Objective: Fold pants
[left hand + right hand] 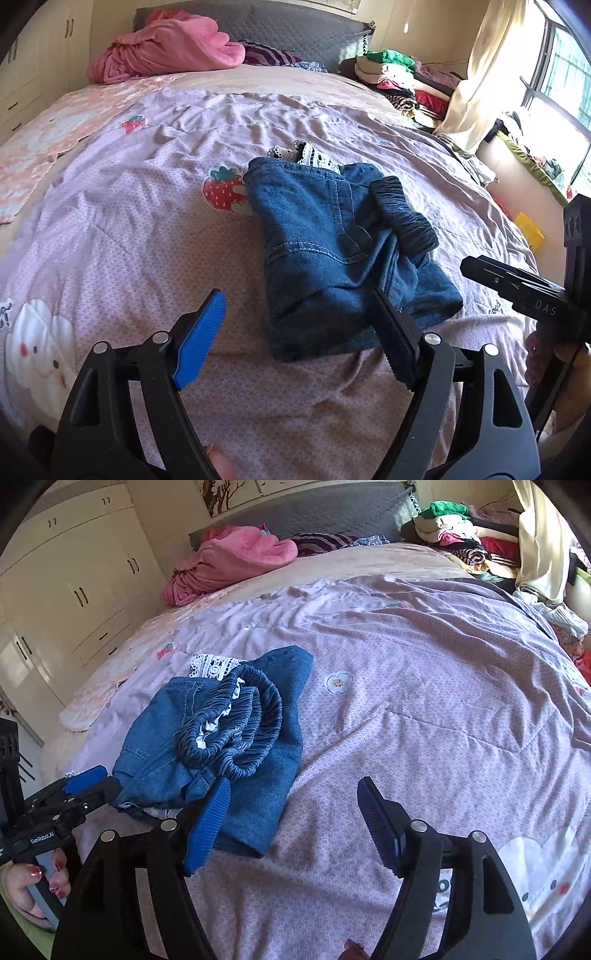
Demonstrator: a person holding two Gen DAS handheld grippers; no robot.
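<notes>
The blue denim pants (332, 240) lie folded in a bundle on the pink bed cover, elastic waistband on top and white lace trim at the far end; they also show in the right wrist view (221, 738). My left gripper (295, 336) is open and empty, just in front of the near edge of the pants, right finger over the denim corner. My right gripper (291, 823) is open and empty, its left finger over the pants' near edge. In the left wrist view the right gripper (517, 284) sits to the right of the pants.
A pink blanket (166, 48) is heaped by the grey headboard. A pile of clothes (406, 81) sits at the far right of the bed. White wardrobes (74, 590) stand along the left. A window and clutter lie to the right.
</notes>
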